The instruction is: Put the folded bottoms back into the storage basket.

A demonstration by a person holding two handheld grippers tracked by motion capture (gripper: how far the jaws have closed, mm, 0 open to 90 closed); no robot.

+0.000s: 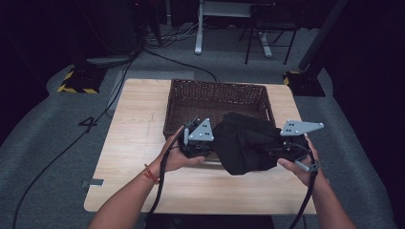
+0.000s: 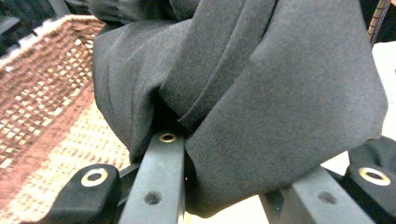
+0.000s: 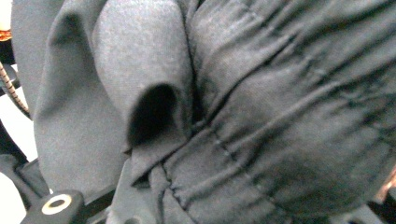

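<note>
The bundled black garment [image 1: 246, 143] hangs over the near rim of the wicker basket [image 1: 191, 95], stretched sideways between the two grippers. The left gripper [image 1: 210, 151] pinches its left end, and the right gripper [image 1: 282, 152] is clamped on its gathered right end. Both sit equally close to the basket, whose hollow lies just beyond the cloth. No label or writing can be read on the fabric.

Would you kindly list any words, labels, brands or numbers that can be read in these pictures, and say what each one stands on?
"4": a black mark like this digit on the grey floor, left of the table.
No other readable text: the black garment, wicker basket and both grippers' grey plates bear none.
</note>
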